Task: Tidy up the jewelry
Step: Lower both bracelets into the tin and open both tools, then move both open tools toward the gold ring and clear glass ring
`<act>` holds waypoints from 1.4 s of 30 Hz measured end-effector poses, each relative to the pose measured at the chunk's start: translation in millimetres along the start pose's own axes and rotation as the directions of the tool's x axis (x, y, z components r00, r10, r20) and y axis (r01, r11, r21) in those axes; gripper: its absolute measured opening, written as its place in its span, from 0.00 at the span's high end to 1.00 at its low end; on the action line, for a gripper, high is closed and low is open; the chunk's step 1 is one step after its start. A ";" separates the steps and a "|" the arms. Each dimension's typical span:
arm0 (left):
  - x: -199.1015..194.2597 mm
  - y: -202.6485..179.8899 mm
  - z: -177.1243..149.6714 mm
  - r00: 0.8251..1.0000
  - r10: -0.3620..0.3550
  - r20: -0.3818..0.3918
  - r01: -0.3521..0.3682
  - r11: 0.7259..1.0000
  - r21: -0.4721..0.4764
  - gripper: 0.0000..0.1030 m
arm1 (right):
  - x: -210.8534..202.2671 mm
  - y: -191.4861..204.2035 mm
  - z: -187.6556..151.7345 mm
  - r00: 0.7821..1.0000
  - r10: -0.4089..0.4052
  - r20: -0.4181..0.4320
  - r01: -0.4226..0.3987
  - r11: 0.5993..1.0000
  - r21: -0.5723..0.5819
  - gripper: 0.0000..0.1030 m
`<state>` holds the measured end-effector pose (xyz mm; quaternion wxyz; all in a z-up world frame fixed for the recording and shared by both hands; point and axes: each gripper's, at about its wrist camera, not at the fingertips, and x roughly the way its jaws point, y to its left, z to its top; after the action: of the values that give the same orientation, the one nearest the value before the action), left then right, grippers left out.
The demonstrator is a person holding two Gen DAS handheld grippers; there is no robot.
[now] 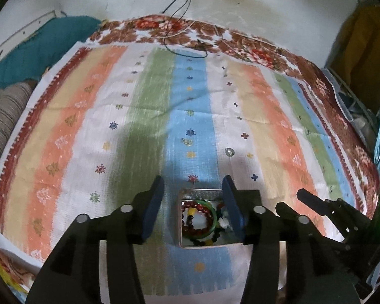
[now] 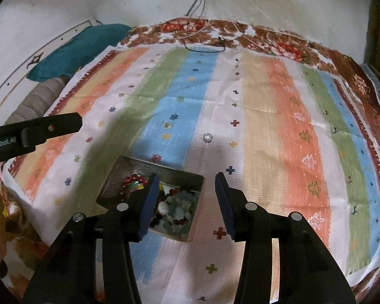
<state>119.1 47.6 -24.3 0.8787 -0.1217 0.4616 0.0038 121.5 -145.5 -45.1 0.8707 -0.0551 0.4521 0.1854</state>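
Observation:
A small metal box (image 1: 200, 192) holds bead bracelets (image 1: 198, 214) in red, green and dark beads; it also shows in the right wrist view (image 2: 173, 174). My left gripper (image 1: 192, 186) is open and empty, hovering over the box. My right gripper (image 2: 186, 179) is open and empty, just right of the box. A silver ring (image 1: 229, 151) lies on the white stripe beyond the box, also seen in the right wrist view (image 2: 207, 137). A small sparkly piece (image 1: 186, 141) lies on the blue stripe, and shows in the right wrist view (image 2: 167, 125).
A striped cloth (image 1: 114, 116) covers a floral blanket (image 1: 324, 83). A teal pillow (image 1: 40, 48) and a grey bolster (image 1: 5, 116) lie at the left. Cables (image 1: 190, 45) trail from the wall at the far edge.

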 end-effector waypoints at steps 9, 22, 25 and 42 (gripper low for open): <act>23.5 -5.9 15.7 0.999 0.021 -0.034 -0.020 0.999 0.028 0.39 | 16.7 -9.9 12.3 0.999 0.008 -0.038 -0.007 1.000 0.029 0.47; 71.6 2.3 39.1 0.993 0.038 -0.115 -0.037 0.999 0.010 0.40 | 42.3 -13.0 28.3 0.997 0.008 -0.078 -0.006 0.999 0.032 0.45; 79.9 0.9 43.2 0.992 0.043 -0.122 -0.042 0.999 0.010 0.40 | 48.9 -12.6 33.6 0.996 0.011 -0.086 -0.008 1.000 0.030 0.45; 128.0 5.2 62.3 0.983 0.068 -0.173 -0.067 0.998 0.010 0.40 | 93.5 -19.5 49.7 0.989 0.019 -0.144 -0.012 0.999 0.051 0.45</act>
<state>242.4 52.7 -95.4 0.8349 -0.1040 0.5401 0.0218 215.8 -124.9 -92.9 0.8354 -0.0433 0.5187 0.1763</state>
